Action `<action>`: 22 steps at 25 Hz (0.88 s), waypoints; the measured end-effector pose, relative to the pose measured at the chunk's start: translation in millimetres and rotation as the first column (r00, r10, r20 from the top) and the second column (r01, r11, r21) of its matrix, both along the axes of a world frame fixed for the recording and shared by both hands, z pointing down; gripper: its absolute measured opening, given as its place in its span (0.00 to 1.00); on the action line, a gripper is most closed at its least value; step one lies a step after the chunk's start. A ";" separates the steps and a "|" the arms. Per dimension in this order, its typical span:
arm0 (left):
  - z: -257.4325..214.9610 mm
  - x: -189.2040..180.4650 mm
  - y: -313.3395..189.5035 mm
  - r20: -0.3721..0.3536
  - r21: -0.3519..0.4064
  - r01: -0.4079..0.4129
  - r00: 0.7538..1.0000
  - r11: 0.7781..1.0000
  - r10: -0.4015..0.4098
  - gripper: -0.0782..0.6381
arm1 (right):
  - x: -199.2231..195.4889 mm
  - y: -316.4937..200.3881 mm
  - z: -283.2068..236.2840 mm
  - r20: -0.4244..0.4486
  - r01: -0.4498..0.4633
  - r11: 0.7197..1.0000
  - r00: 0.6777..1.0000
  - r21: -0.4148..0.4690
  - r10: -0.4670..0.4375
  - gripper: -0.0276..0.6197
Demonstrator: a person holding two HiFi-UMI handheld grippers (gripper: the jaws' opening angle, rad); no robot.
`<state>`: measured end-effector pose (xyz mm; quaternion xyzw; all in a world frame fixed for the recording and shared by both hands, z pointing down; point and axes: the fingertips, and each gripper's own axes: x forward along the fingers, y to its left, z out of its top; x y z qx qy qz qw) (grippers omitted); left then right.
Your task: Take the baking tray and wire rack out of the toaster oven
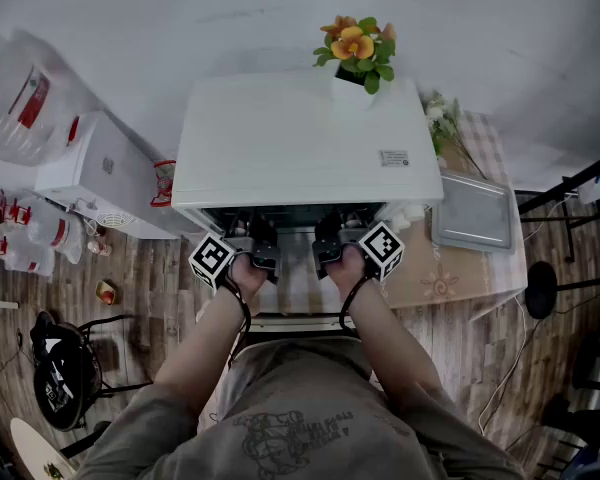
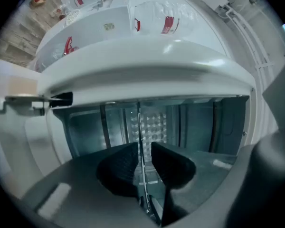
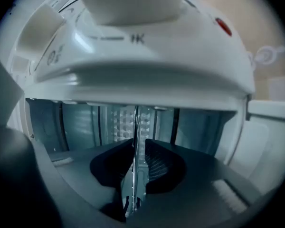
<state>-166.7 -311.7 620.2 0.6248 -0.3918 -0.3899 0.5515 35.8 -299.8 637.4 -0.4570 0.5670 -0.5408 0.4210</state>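
Observation:
The white toaster oven (image 1: 300, 148) stands below me with its door (image 1: 292, 303) folded down. Both grippers reach into its mouth. My left gripper (image 1: 263, 260) (image 2: 145, 148) has its jaws close on either side of a thin metal edge, the wire rack (image 2: 139, 122), which runs back into the dark cavity. My right gripper (image 1: 326, 254) (image 3: 139, 146) is shut on the same rack (image 3: 135, 122) further right. A grey baking tray (image 1: 472, 213) lies flat on the table to the oven's right.
A pot of orange flowers (image 1: 358, 53) stands on the oven's top at the back. A white water dispenser (image 1: 90, 173) with a large bottle (image 1: 25, 98) stands to the left. A black stool (image 1: 65, 368) is on the wooden floor at lower left.

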 end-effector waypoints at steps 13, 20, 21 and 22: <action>1.0 -2.9 -9.5 -0.020 0.045 0.050 0.999 0.998 -0.049 0.12 | -5.9 -15.4 -6.9 0.003 -0.017 0.998 1.000 0.061 0.017 0.10; 4.8 -4.5 9.4 0.009 0.012 0.039 0.999 0.999 -0.039 0.12 | -5.9 3.5 -5.2 0.017 -0.010 1.000 1.000 0.024 0.009 0.09; 2.9 -4.1 13.7 0.005 0.007 0.035 0.999 0.999 -0.035 0.12 | -6.6 7.9 -5.1 0.017 -0.007 1.000 1.000 0.021 0.006 0.09; 0.7 -3.8 18.0 0.002 0.004 0.031 1.000 1.000 -0.031 0.11 | -7.2 12.3 -5.5 0.016 -0.004 1.000 1.000 0.020 0.003 0.09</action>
